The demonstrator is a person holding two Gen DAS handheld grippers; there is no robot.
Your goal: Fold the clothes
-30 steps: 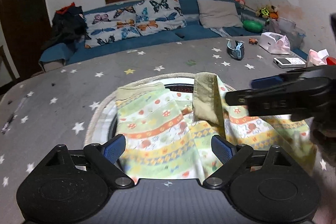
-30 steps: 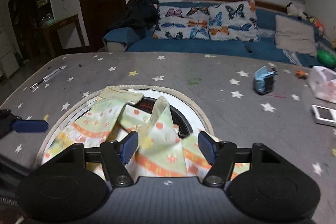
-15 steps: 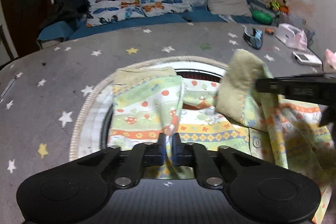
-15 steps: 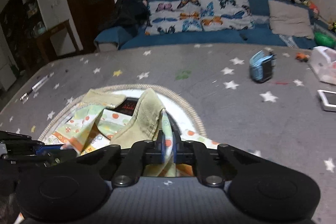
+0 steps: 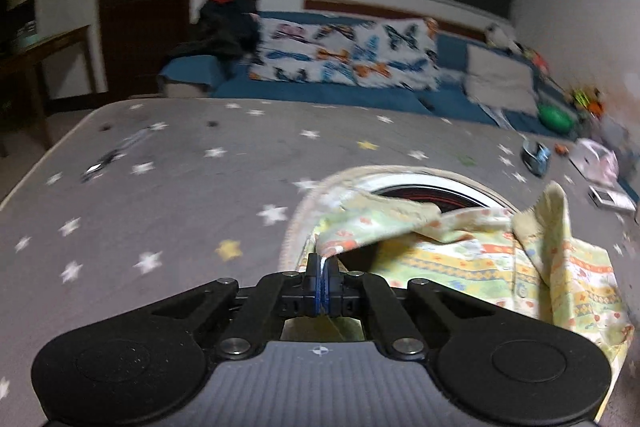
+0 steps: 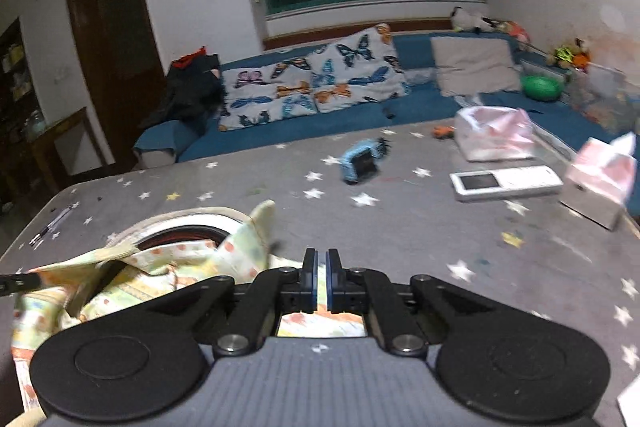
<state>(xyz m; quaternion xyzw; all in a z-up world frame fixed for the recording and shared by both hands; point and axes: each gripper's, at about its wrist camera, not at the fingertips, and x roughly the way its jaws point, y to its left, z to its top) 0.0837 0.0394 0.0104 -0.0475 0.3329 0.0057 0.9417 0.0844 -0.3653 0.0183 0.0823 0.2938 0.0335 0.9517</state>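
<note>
MOVED: both jaws have just snapped closed, each on the yellow-green patterned cotton garment (image 5: 472,259), hands swinging apart | LEFT: left gripper (image 5: 322,285) pinches an edge, lifting it off the round white mat (image 5: 436,179) to spread it | RIGHT: right gripper (image 6: 320,287) closed, cloth tucked beneath | VIEWS: only right wrist shows the white remote (image 6: 506,183).
</note>
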